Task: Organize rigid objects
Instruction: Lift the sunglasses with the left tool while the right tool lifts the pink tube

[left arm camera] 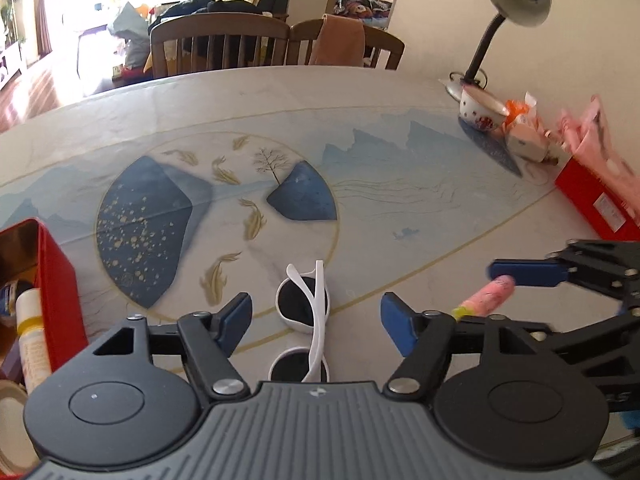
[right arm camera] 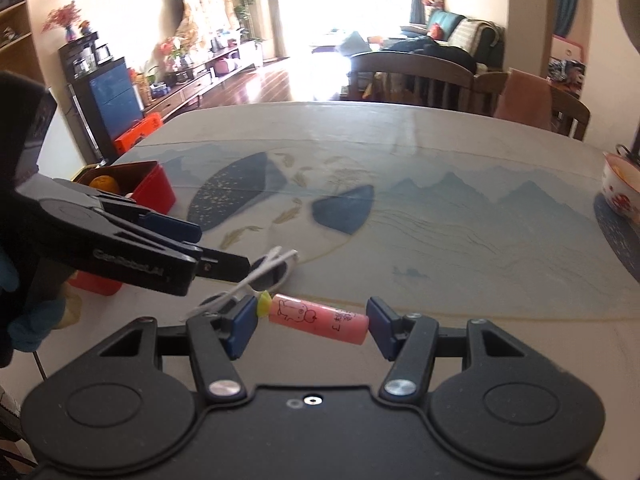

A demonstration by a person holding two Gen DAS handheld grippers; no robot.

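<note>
The right gripper (right arm camera: 312,324) pinches a pink tube (right arm camera: 318,319) bound for the part-filled red box (left arm camera: 56,280); white sunglasses (left arm camera: 306,320) remain under the spread left gripper (left arm camera: 316,316).

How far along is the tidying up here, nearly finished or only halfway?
Partway, it seems. Done: the red tin already holds a few things, including a white tube. In hand: the right tongs grip a pink tube end to end. Left: white sunglasses lie on the table between the open left tongs, not gripped.
</note>
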